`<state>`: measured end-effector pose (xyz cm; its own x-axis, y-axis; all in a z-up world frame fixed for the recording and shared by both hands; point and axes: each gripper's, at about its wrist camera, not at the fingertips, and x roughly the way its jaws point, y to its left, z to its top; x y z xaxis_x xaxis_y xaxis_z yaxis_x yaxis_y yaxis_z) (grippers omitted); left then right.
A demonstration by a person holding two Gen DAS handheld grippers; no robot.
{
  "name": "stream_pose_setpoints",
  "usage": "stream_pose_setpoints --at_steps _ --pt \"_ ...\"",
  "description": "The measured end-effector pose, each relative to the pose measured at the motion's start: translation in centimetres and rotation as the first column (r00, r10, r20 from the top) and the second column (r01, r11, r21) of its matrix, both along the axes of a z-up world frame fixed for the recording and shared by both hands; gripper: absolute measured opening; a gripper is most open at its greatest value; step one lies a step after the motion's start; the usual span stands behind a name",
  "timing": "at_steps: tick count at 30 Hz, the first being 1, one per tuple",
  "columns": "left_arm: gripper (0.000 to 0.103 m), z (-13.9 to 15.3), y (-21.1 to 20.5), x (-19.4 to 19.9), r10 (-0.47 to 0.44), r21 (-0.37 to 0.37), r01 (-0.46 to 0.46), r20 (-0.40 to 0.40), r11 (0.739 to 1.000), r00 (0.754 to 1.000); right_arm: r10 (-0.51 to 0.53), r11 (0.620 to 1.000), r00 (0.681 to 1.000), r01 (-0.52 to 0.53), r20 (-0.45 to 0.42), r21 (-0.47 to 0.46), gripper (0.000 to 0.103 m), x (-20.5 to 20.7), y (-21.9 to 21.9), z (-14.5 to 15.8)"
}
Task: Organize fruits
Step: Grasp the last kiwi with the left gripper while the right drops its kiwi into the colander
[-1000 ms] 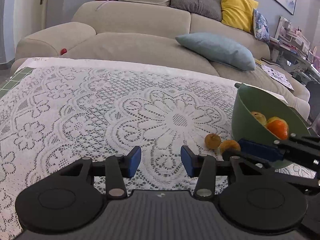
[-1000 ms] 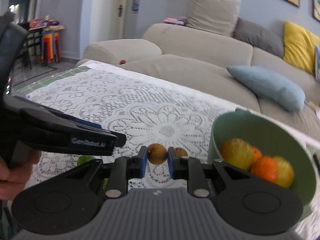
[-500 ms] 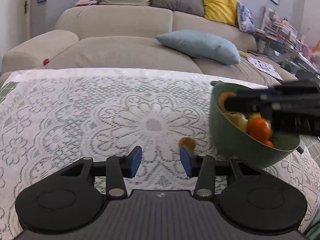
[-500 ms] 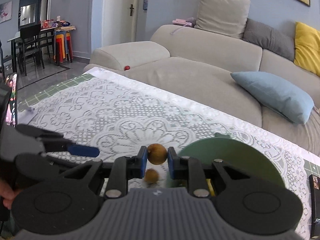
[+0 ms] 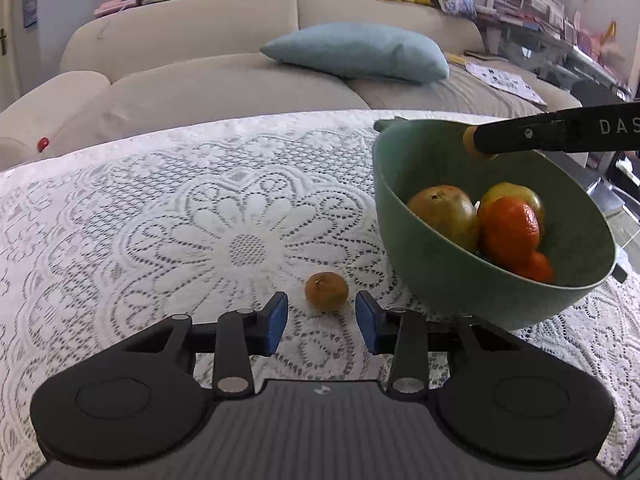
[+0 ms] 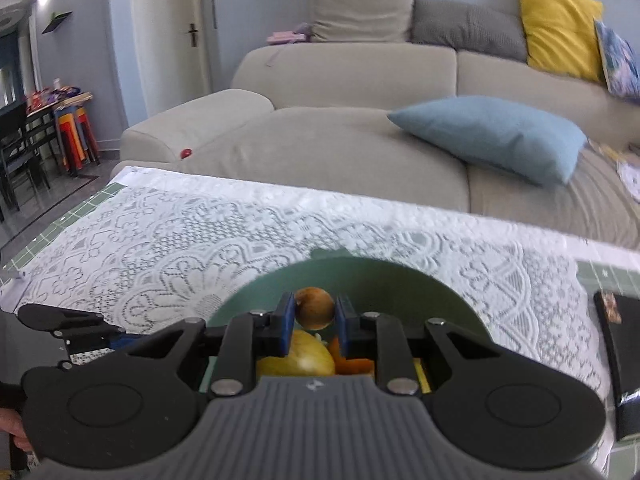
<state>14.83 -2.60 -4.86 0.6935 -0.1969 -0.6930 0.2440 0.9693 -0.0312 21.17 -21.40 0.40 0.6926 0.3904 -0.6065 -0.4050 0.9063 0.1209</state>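
Right tongs: pinching a small brown fruit between the blue pads, held in the air above the bowl; in the left wrist view the same tongs reach in from the right over the bowl's far rim, the fruit showing at their tip.
Left tongs: spread, jaws just been closing, low over the table; a second small fruit lies just ahead of the gap between the pads, touched by neither.
Bowl: green, standing on the lace cloth at the right of the left wrist view, close beside the loose fruit but apart from it.
Bowl contents: two yellow-green apples, an orange in front of them, and another orange piece lower at the near wall; from the right wrist view only a yellow fruit and a bit of orange show under the tongs.
Table: covered by the white lace cloth, a green grid mat showing past its edges.
Dark flat object: lies on the table right of the bowl; what it is cannot be told.
Behind: beige sofa with a blue cushion and a yellow cushion; a small red thing sits on the sofa by the armrest.
Person: a bit of hand at the lower left edge of the right wrist view.
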Motion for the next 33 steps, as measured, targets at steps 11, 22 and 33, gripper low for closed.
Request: stream_pose_setpoints --at_steps 11,22,33 --pt "0.038 -1.2 -0.2 1.9 -0.004 0.015 0.005 -0.036 1.000 0.999 -0.008 0.999 0.997 0.011 -0.076 0.037 0.018 2.2 -0.7 -2.0" --pt "0.030 -1.2 -0.1 2.3 0.010 -0.022 -0.011 -0.050 1.000 0.999 -0.004 1.000 0.995 0.005 -0.100 0.009 0.018 3.2 0.4 -3.3" --pt "0.030 1.2 1.9 2.5 0.088 -0.088 -0.091 -0.034 0.992 0.996 0.008 1.000 0.994 -0.008 -0.111 0.001 0.018 3.7 1.1 -3.5"
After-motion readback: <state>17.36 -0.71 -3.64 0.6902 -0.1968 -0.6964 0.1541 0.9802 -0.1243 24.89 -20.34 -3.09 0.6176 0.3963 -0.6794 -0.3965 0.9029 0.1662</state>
